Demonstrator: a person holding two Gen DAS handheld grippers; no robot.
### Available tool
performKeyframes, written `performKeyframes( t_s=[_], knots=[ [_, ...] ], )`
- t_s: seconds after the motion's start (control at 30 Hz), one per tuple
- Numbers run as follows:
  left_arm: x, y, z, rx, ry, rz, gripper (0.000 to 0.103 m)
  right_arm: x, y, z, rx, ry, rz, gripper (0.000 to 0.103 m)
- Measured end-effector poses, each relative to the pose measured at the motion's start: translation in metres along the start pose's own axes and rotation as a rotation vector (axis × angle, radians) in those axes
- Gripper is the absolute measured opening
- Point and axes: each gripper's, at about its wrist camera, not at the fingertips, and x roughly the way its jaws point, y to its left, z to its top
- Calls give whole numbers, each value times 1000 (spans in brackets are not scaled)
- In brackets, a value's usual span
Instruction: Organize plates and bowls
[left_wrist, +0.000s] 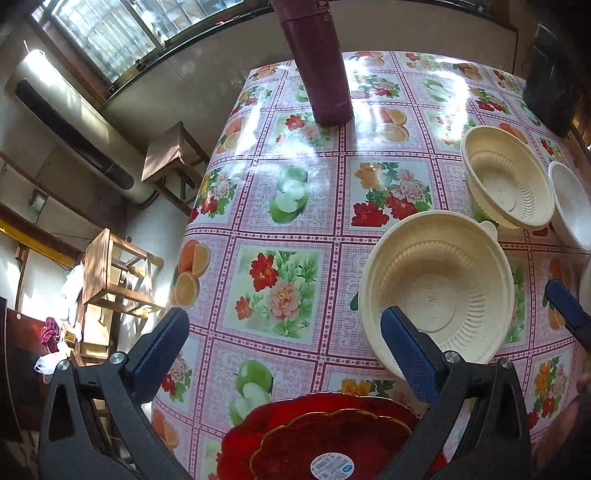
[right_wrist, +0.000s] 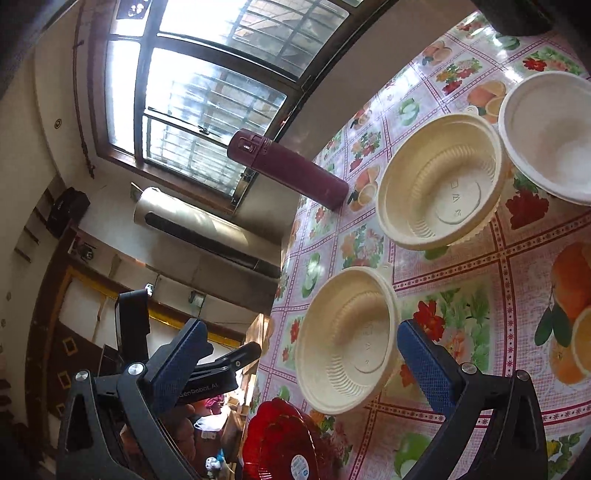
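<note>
**Both tools spread above the bowls; nothing gripped yet**

On the flowered tabletop (left_wrist: 295, 192), taking the near cream bowl (left_wrist: 437, 288) as landmark: a second cream bowl (left_wrist: 508, 177) sits just beyond it, apart from it though close. A white bowl (left_wrist: 570, 203) lies on the far cream bowl's outer side, rims nearly touching; whether they touch, cannot tell. The red plates (left_wrist: 325, 439), a smaller one nested on a larger, lie on the near side of the landmark bowl, under the left tool (left_wrist: 284, 347). A maroon flask (left_wrist: 317, 62) stands upright well beyond the landmark bowl.

Left tool: fingers spread wide, empty, hanging above the red plates with one pad just over the landmark bowl's near rim. Right tool (right_wrist: 299, 363): also spread, empty, its fingers straddling the landmark bowl in the right wrist view; no contact visible.

Judgement: stacking not yet begun; likely next step is gripping the landmark bowl's rim to nest it in its twin.

Risks:
- Thin, light bowl wall; a hard pinch could buckle the rim, or the bowl could skid on the glossy cloth.
- Both tools crowd the same bowl; collision possible.
- A tilted lift may swing the bowl into the far cream bowl.
</note>
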Motion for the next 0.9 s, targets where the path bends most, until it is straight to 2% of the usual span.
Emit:
performKeyframes(
  t_s=[0.13, 0.3, 0.53, 0.73, 0.9],
  knots=[
    [12, -6, 4, -12, 32, -22, 103, 14, -8, -2, 37, 59, -36, 102],
    [26, -5, 7, -35, 80, -67, 103, 19, -18, -2, 83, 61, -56, 102],
    [39, 7, 10, -124, 152, -171, 103, 17, -29, 0, 136, 54, -41, 102],
    [38, 3, 10, -132, 164, -227, 103, 20, -29, 0, 149, 88, -23, 102],
    [36, -3, 12, -118, 143, -254, 103, 20, -27, 0, 156, 80, -18, 102]
  ],
)
